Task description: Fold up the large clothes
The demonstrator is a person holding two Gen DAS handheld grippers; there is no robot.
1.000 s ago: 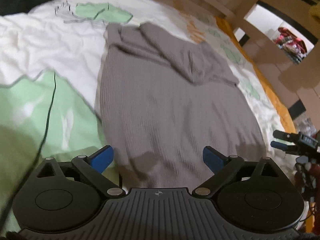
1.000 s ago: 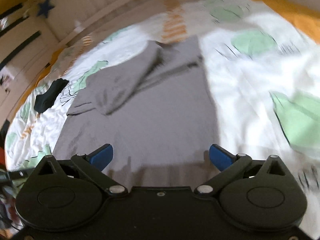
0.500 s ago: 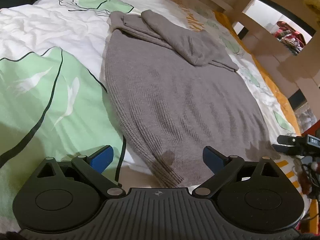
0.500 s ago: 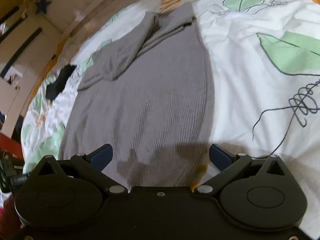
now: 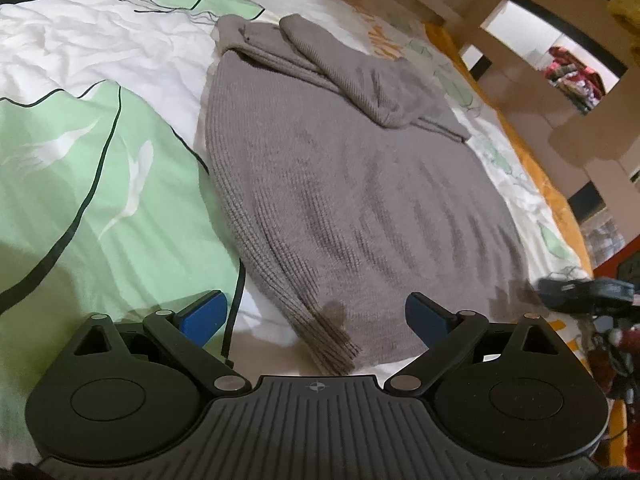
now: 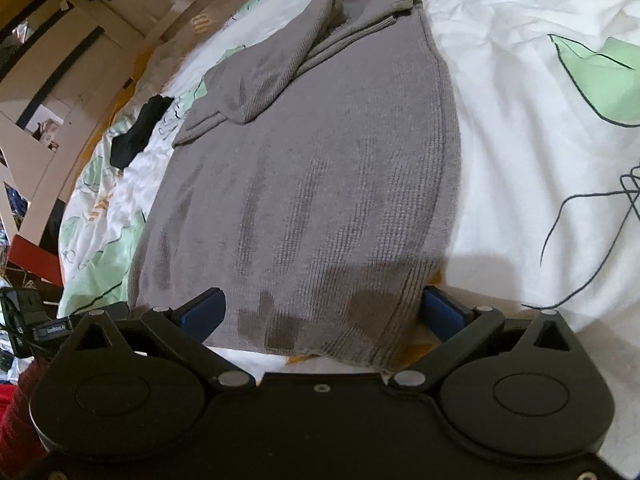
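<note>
On the bed's white-and-green duvet [image 5: 72, 184] lies a grey knit sweater [image 5: 360, 208], flat w/ both sleeves folded across its chest at the far end & ribbed hem nearest the cams. Left gripper [image 5: 316, 316] sits low over the hem's left corner, jaws wide apart, holding nothing; right gripper [image 6: 322, 312] is at the hem's right corner, jaws also spread wide w/ hem between the blue pads, not clamped. Black garment [image 6: 138, 136] lies well apart, beyond the sweater's left side.
</note>
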